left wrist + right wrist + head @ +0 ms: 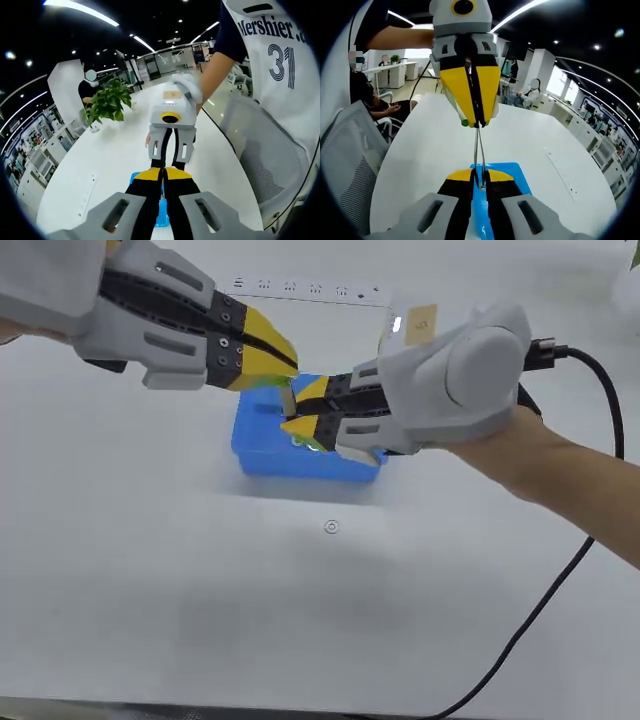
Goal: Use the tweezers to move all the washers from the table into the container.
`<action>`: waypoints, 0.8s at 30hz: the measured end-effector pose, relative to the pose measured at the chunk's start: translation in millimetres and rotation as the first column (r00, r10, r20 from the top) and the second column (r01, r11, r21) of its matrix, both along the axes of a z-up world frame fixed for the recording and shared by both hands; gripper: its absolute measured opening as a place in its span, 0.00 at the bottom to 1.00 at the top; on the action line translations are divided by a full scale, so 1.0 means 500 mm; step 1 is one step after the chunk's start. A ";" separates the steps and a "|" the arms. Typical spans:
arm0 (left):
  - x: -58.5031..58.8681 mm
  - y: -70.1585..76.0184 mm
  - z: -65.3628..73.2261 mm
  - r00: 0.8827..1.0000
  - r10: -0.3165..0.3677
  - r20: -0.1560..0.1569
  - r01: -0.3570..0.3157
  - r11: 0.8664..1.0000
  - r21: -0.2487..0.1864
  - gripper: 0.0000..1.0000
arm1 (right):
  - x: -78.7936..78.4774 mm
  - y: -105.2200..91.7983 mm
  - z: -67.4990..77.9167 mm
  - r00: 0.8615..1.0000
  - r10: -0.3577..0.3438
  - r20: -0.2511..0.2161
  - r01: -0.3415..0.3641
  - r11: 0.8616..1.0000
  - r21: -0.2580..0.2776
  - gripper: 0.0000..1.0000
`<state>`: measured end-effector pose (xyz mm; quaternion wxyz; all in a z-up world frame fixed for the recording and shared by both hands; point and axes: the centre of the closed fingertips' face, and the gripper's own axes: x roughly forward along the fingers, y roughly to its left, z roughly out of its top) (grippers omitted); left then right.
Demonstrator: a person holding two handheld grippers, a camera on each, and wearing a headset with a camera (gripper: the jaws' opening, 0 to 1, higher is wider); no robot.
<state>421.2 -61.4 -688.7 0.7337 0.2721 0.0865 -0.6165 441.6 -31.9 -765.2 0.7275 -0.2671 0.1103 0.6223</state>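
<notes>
One left gripper [162, 174], one right gripper [479, 177], one pair of tweezers [478, 147], one container [290, 462], one washer [331, 527], one power strip [310, 290]

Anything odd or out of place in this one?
Nothing spilled or damaged. One oddity: both the left gripper and right gripper clamp the tweezers at once above the blue container. One washer lies on the table.

Person's jersey [280, 105]: navy no. "31"; lettering above approx. "Mershier", start and end cut off.
</notes>
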 end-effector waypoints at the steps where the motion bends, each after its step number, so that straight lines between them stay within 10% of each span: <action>1: 0.006 -0.002 0.000 1.000 0.000 0.003 0.000 1.000 0.000 0.05 | 0.006 -0.001 0.000 1.000 -0.005 0.000 0.005 1.000 0.002 0.10; 24: 0.086 -0.013 -0.099 0.997 0.014 -0.081 -0.014 1.000 -0.006 0.05 | 0.085 -0.011 -0.106 0.999 -0.030 -0.043 0.028 0.997 -0.067 0.10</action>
